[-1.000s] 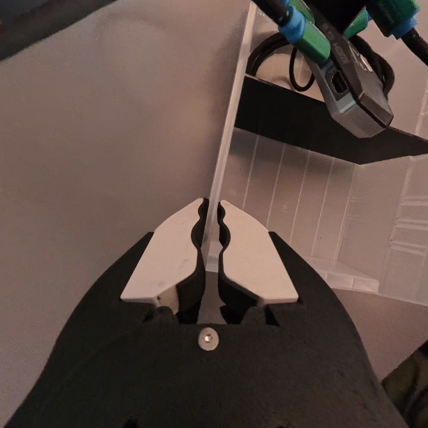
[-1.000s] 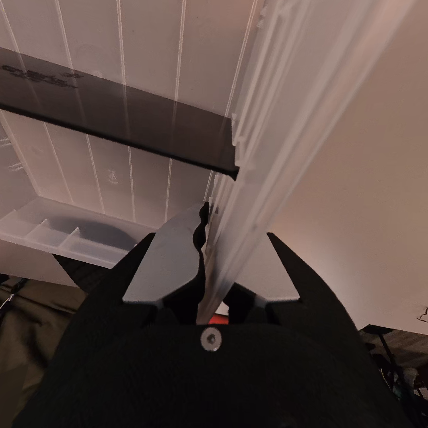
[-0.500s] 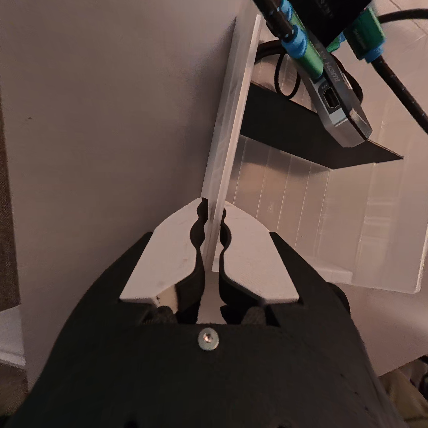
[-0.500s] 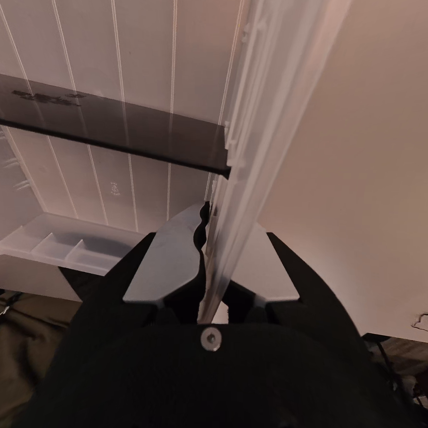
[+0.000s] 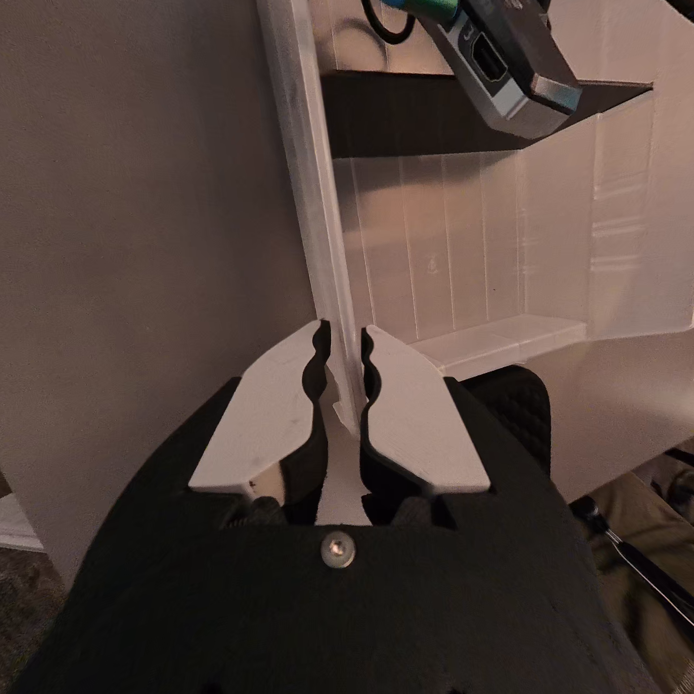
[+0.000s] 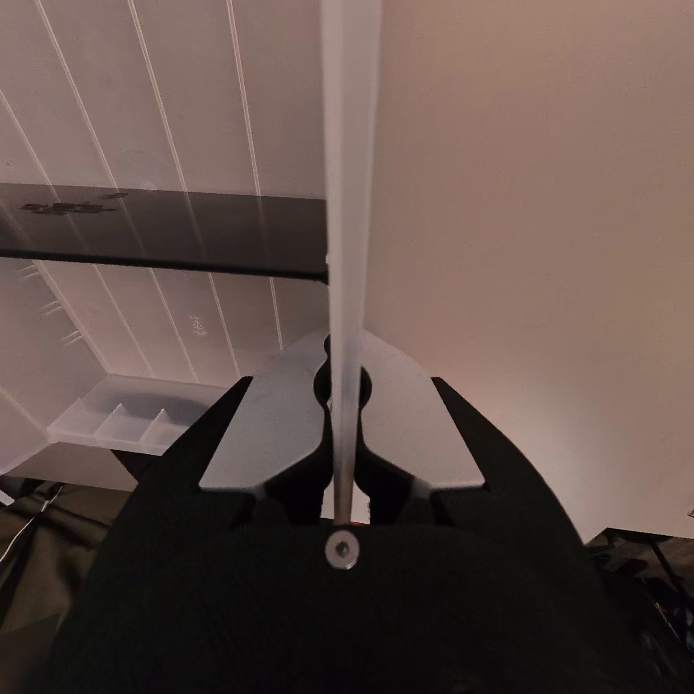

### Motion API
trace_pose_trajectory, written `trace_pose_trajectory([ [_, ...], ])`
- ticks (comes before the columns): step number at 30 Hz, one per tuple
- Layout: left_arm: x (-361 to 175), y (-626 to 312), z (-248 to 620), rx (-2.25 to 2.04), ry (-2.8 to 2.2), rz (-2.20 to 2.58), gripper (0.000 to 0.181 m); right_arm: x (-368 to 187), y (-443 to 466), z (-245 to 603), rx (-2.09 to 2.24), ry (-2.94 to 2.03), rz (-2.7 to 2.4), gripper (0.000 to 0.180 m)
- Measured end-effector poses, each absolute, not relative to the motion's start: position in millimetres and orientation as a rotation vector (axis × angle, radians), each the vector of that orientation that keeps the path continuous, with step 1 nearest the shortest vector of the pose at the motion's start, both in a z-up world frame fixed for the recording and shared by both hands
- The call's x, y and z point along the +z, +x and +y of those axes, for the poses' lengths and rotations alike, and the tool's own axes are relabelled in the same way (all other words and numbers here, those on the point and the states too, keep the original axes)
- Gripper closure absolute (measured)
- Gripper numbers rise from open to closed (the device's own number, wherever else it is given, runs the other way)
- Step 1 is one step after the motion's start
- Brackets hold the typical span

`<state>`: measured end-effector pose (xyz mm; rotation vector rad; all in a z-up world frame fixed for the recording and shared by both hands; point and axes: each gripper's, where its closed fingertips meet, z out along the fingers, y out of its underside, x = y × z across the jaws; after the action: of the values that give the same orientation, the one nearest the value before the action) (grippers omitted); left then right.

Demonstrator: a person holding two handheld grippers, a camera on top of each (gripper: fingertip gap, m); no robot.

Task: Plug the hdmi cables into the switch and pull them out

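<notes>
I hold a clear plastic box between both grippers. My left gripper (image 5: 345,332) is shut on the box's left wall (image 5: 319,210), which stands between the white fingers and lies against the right one. My right gripper (image 6: 343,340) is shut on the box's right wall (image 6: 351,187). The grey HDMI switch (image 5: 518,75) lies inside the box at the top right of the left wrist view, one empty port facing me. A green and blue plug (image 5: 424,5) sits in its far end, with a black cable loop (image 5: 386,30) behind. The right wrist view shows no switch.
A black strip (image 5: 413,112) crosses the box floor; it also shows in the right wrist view (image 6: 150,229). The box has a small divided tray at its near end (image 6: 124,424). A beige wall (image 6: 525,225) is behind. Olive fabric (image 5: 646,525) and a black rod (image 5: 638,563) lie low right.
The box has swung in both views: its walls now stand nearly upright between the fingers. The switch looks larger and sits higher at the top right. The left fingers stand slightly wider.
</notes>
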<state>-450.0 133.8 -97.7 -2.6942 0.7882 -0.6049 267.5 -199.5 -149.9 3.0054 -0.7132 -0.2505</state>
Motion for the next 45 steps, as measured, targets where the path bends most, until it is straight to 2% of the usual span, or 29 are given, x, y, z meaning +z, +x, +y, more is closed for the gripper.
trace_pose_trajectory([
  [9,-98.2,-460.5,125.2,-0.575,-2.707,0.814,0.168,-150.1,277.1,-197.2,-0.201,3.023,-0.749,0.175],
  [24,-97.5,-463.0,113.1,-0.737,-2.773,0.696,0.160,-149.8,278.4,-194.9,-0.187,3.035,-0.761,0.174],
  [27,-92.1,-465.6,116.4,-0.779,-2.758,0.619,0.160,-149.9,280.1,-195.2,-0.147,3.042,-0.750,0.171],
  [31,-62.2,-479.6,127.0,-0.729,-2.629,0.501,0.157,-139.9,289.4,-186.7,-0.015,3.137,-0.757,0.154],
  [34,-18.3,-489.0,139.5,-0.703,-2.415,0.410,0.151,-116.8,293.2,-173.3,0.053,3.275,-0.737,0.143],
  [38,45.9,-460.9,139.9,-0.950,-2.086,0.415,0.143,-64.8,301.3,-153.2,0.280,3.480,-0.748,0.143],
  [40,48.3,-448.4,141.2,-0.988,-2.075,0.433,0.138,-26.3,300.2,-133.6,0.457,3.660,-0.731,0.143],
  [45,11.7,-454.1,173.1,-0.818,-2.248,0.283,0.133,81.9,243.1,-84.7,0.996,4.183,-0.375,0.139],
])
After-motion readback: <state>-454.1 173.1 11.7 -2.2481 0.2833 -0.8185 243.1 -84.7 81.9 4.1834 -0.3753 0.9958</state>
